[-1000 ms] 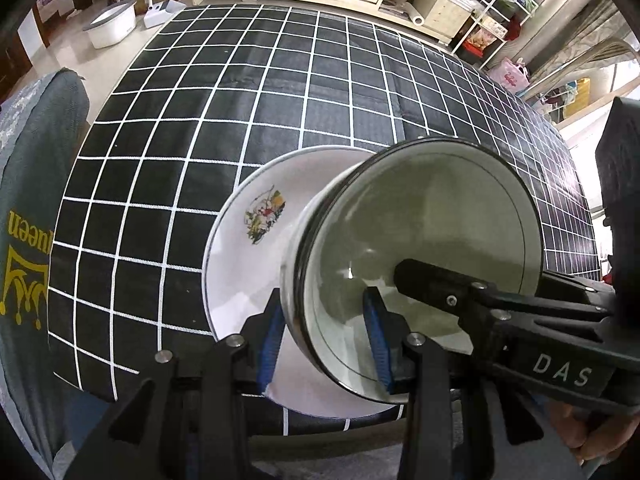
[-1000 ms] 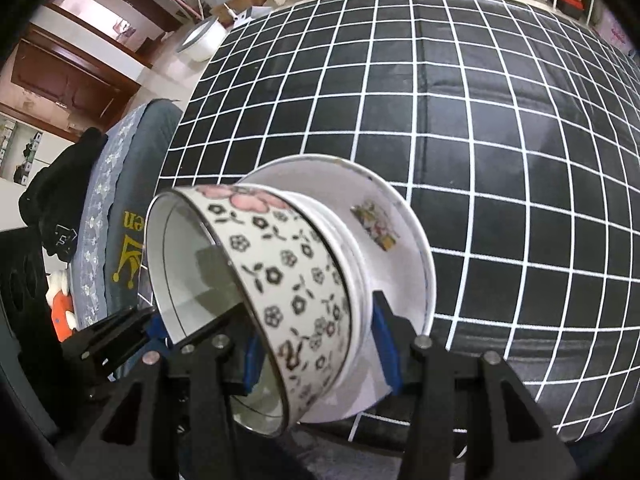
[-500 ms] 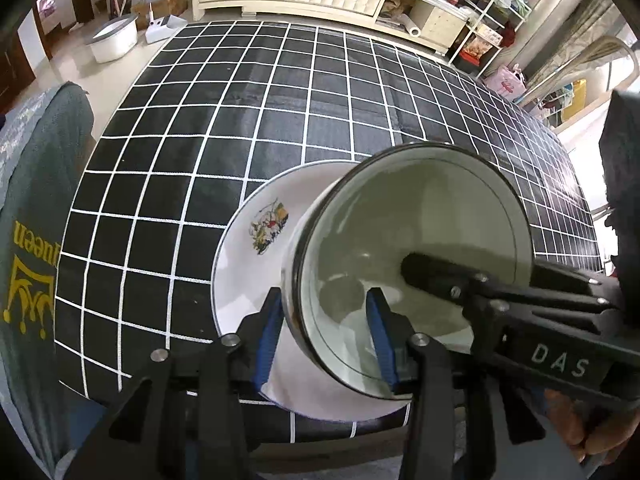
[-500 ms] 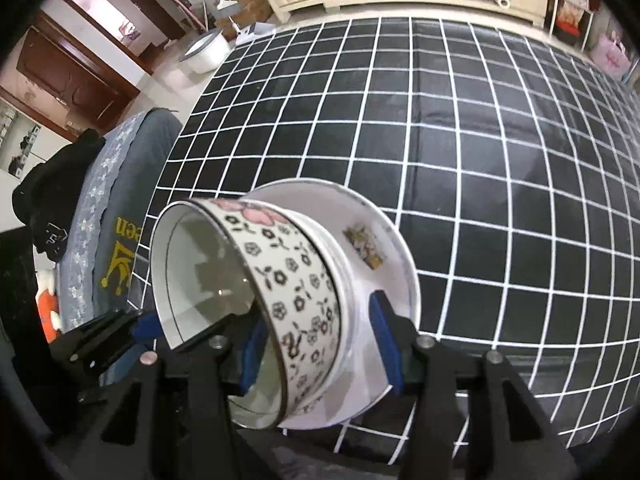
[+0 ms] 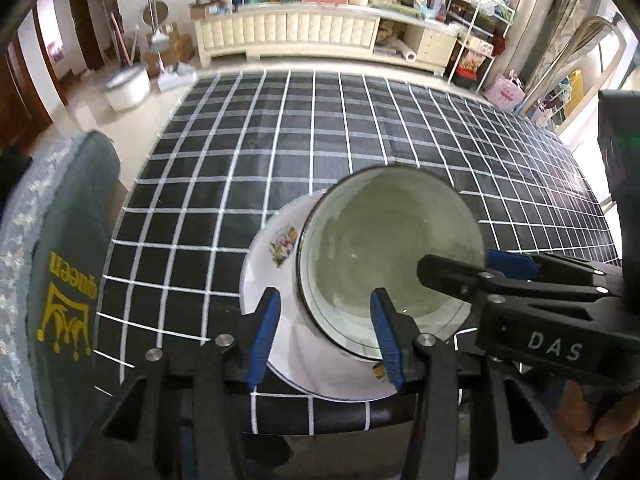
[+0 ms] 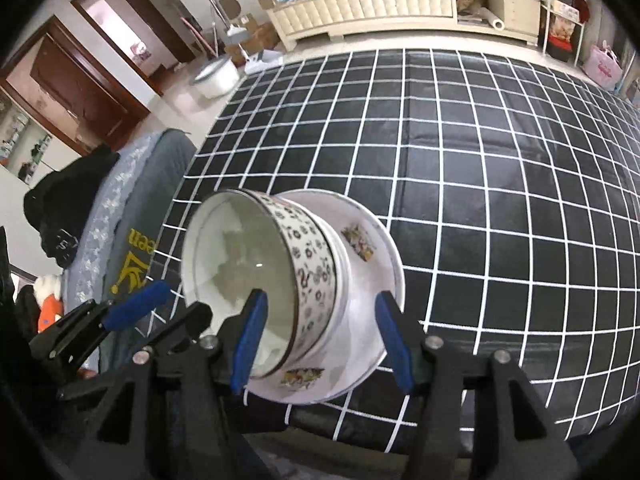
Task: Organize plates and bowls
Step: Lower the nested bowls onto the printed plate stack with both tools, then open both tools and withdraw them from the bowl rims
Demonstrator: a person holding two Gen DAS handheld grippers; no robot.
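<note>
A bowl (image 5: 384,256) with a black floral band (image 6: 308,264) stands on a white decorated plate (image 5: 276,280) near the front edge of the checked table; it seems nested in a second white bowl. My left gripper (image 5: 325,320) straddles the bowl's near wall, one pad inside and one outside. Its jaws are opening and neither pad touches the wall. My right gripper (image 6: 322,316) straddles the wall from the other side, open, its outer pad clear over the plate (image 6: 372,276). Each gripper also shows in the other's view: right gripper (image 5: 468,276), left gripper (image 6: 136,304).
The black tablecloth with white grid lines (image 5: 320,140) spreads far beyond the plate. A chair with a grey cover and yellow print (image 5: 68,288) stands at the table's left. A person's hand (image 5: 592,424) holds the right gripper. A cream cabinet (image 6: 380,4) lines the far wall.
Both grippers have risen and drawn back, and their jaws have widened off the bowl's wall. The bowl has settled more upright on the plate.
</note>
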